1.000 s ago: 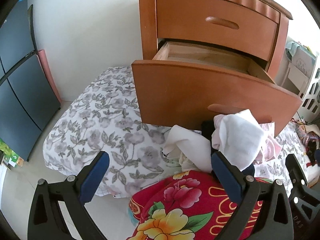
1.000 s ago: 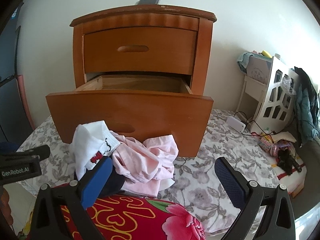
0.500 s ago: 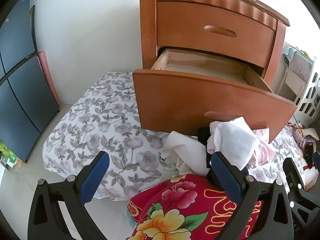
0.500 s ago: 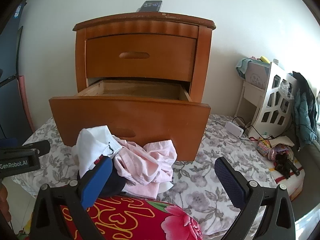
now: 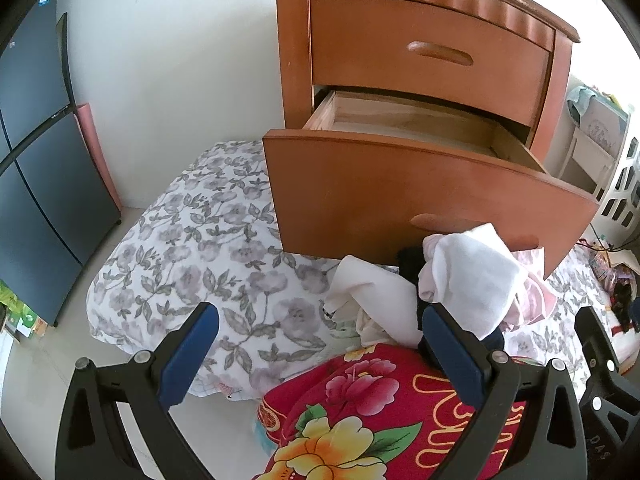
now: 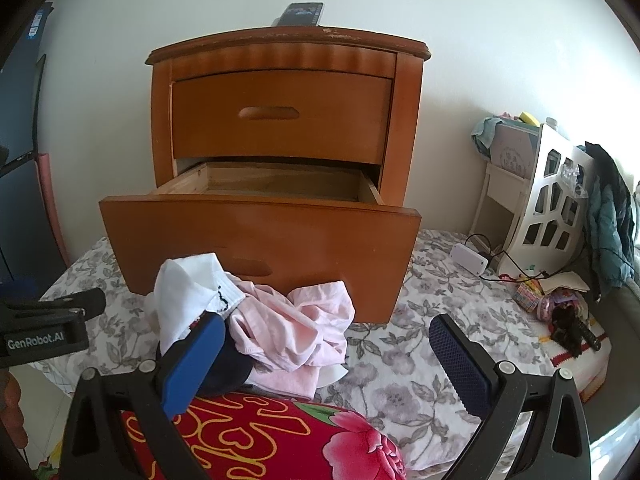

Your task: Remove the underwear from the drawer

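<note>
A brown wooden nightstand (image 6: 280, 120) stands on a floral bedsheet (image 5: 192, 256). Its lower drawer (image 6: 264, 248) (image 5: 420, 200) is pulled out, and the part of its inside that shows holds nothing. In front of the drawer lies a heap of underwear: white pieces (image 5: 468, 276) (image 6: 188, 292), pink pieces (image 6: 296, 328) and a dark one (image 6: 228, 372). My left gripper (image 5: 316, 344) is open, low and left of the heap. My right gripper (image 6: 324, 364) is open too, low in front of the pink cloth. Neither holds anything.
A red flowered blanket (image 5: 380, 412) (image 6: 260, 436) lies nearest me below the heap. A dark cabinet (image 5: 36, 168) stands at the left. A white shelf unit (image 6: 552, 200), hanging jackets (image 6: 612, 216), a white adapter (image 6: 470, 260) with cables and small clutter sit at the right.
Both grippers have pulled back and risen a little, so the nightstand sits farther off and more of the drawer's inside shows. The clothes heap has not moved.
</note>
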Action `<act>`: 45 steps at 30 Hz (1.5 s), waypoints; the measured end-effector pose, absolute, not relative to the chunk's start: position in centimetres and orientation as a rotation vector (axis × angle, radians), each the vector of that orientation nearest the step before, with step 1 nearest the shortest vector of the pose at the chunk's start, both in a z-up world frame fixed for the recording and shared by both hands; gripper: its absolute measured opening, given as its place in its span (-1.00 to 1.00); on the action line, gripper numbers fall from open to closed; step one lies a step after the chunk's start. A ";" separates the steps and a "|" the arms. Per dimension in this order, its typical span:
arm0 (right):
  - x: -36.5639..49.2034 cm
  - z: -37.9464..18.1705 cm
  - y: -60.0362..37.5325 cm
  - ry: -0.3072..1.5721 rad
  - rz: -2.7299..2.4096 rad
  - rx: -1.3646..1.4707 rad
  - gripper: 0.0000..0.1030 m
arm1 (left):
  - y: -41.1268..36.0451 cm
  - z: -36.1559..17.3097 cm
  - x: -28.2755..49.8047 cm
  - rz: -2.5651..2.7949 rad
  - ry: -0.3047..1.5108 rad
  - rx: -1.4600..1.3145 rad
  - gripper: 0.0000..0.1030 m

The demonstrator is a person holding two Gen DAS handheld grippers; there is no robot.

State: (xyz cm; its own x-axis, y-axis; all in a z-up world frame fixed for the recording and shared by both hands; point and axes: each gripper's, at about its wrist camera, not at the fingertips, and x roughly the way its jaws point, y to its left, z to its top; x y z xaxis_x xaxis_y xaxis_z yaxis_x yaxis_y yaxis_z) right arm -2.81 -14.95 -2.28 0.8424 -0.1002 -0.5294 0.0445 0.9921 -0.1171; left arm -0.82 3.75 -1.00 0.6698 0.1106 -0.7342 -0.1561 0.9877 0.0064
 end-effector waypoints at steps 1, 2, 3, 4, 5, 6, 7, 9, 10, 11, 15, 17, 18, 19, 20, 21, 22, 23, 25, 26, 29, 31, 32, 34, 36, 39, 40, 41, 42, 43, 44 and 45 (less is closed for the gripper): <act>-2.8 -2.3 -14.9 0.565 -0.076 -0.101 1.00 | 3.7 -1.1 -0.8 0.152 0.824 -0.057 0.97; -2.8 -2.3 -15.0 0.565 -0.076 -0.101 1.00 | 3.7 -1.1 -0.8 0.152 0.826 -0.056 0.97; -2.8 -2.4 -15.0 0.567 -0.076 -0.101 1.00 | 3.7 -1.2 -0.8 0.154 0.827 -0.054 0.97; -2.7 -2.4 -15.0 0.567 -0.077 -0.100 1.00 | 3.7 -1.3 -0.8 0.156 0.829 -0.052 0.97; -2.7 -2.5 -15.0 0.568 -0.078 -0.100 1.00 | 3.7 -1.4 -0.8 0.157 0.830 -0.051 0.97; -2.7 -2.5 -15.0 0.568 -0.080 -0.099 1.00 | 3.7 -1.5 -0.8 0.159 0.831 -0.050 0.97; -2.8 -2.5 -15.1 0.568 -0.083 -0.098 1.00 | 3.7 -1.6 -0.7 0.160 0.833 -0.050 0.97; -2.7 -2.6 -15.2 0.569 -0.087 -0.095 1.00 | 3.8 -1.9 -0.7 0.160 0.839 -0.048 0.97; -2.6 -2.7 -15.2 0.572 -0.087 -0.094 1.00 | 3.8 -2.0 -0.6 0.161 0.840 -0.047 0.97; -2.6 -2.8 -15.3 0.576 -0.088 -0.092 1.00 | 3.8 -2.0 -0.7 0.160 0.840 -0.047 0.97; -2.4 -3.1 -15.4 0.586 -0.087 -0.086 1.00 | 3.8 -2.3 -0.6 0.166 0.843 -0.049 0.97; -2.2 -3.3 -15.4 0.594 -0.083 -0.085 1.00 | 3.8 -2.4 -0.6 0.168 0.843 -0.047 0.97; -2.1 -3.4 -15.4 0.598 -0.082 -0.084 1.00 | 3.7 -2.5 -0.6 0.170 0.842 -0.044 0.97; -2.1 -3.5 -15.4 0.600 -0.082 -0.084 1.00 | 3.7 -2.6 -0.6 0.171 0.844 -0.044 0.97; -2.1 -3.5 -15.4 0.603 -0.081 -0.084 1.00 | 3.8 -2.7 -0.5 0.171 0.847 -0.045 0.97; -2.1 -3.6 -15.4 0.606 -0.080 -0.083 1.00 | 3.8 -2.9 -0.4 0.171 0.851 -0.046 0.97; -2.0 -3.6 -15.5 0.609 -0.080 -0.083 1.00 | 3.8 -3.0 -0.4 0.172 0.855 -0.049 0.97; -2.0 -3.7 -15.5 0.611 -0.081 -0.082 1.00 | 3.9 -3.0 -0.4 0.171 0.857 -0.051 0.97; -1.8 -3.8 -15.6 0.619 -0.082 -0.077 1.00 | 4.0 -3.1 -0.3 0.170 0.860 -0.055 0.97; -1.8 -3.9 -15.7 0.621 -0.084 -0.075 1.00 | 4.0 -3.1 -0.3 0.170 0.861 -0.055 0.97; -1.7 -4.0 -15.7 0.626 -0.084 -0.073 1.00 | 3.9 -3.3 -0.3 0.166 0.864 -0.056 0.97; -1.7 -4.0 -15.7 0.628 -0.084 -0.074 1.00 | 3.9 -3.4 -0.2 0.165 0.867 -0.055 0.97; -1.7 -4.0 -15.7 0.627 -0.084 -0.074 1.00 | 3.9 -3.4 -0.2 0.165 0.869 -0.055 0.97; -1.7 -4.0 -15.7 0.627 -0.084 -0.073 1.00 | 3.9 -3.4 -0.2 0.167 0.870 -0.056 0.97; -1.7 -4.1 -15.8 0.628 -0.085 -0.071 1.00 | 4.0 -3.5 -0.2 0.169 0.870 -0.057 0.97; -1.7 -4.1 -15.9 0.629 -0.089 -0.066 1.00 | 4.0 -3.5 -0.2 0.173 0.869 -0.054 0.97; -1.6 -4.2 -15.9 0.632 -0.089 -0.065 1.00 | 4.0 -3.5 -0.2 0.174 0.870 -0.054 0.97; -1.6 -4.2 -15.9 0.633 -0.090 -0.065 1.00 | 4.0 -3.5 -0.2 0.174 0.872 -0.055 0.97; -1.7 -4.2 -15.9 0.633 -0.091 -0.064 1.00 | 4.0 -3.6 -0.2 0.175 0.874 -0.056 0.97; -1.7 -4.2 -15.9 0.633 -0.092 -0.064 1.00 | 4.1 -3.6 -0.2 0.177 0.874 -0.058 0.97; -1.7 -4.2 -16.0 0.633 -0.092 -0.064 1.00 | 4.1 -3.7 -0.2 0.180 0.875 -0.060 0.97; -1.7 -4.2 -15.9 0.633 -0.092 -0.064 1.00 | 4.2 -3.6 -0.2 0.183 0.873 -0.062 0.97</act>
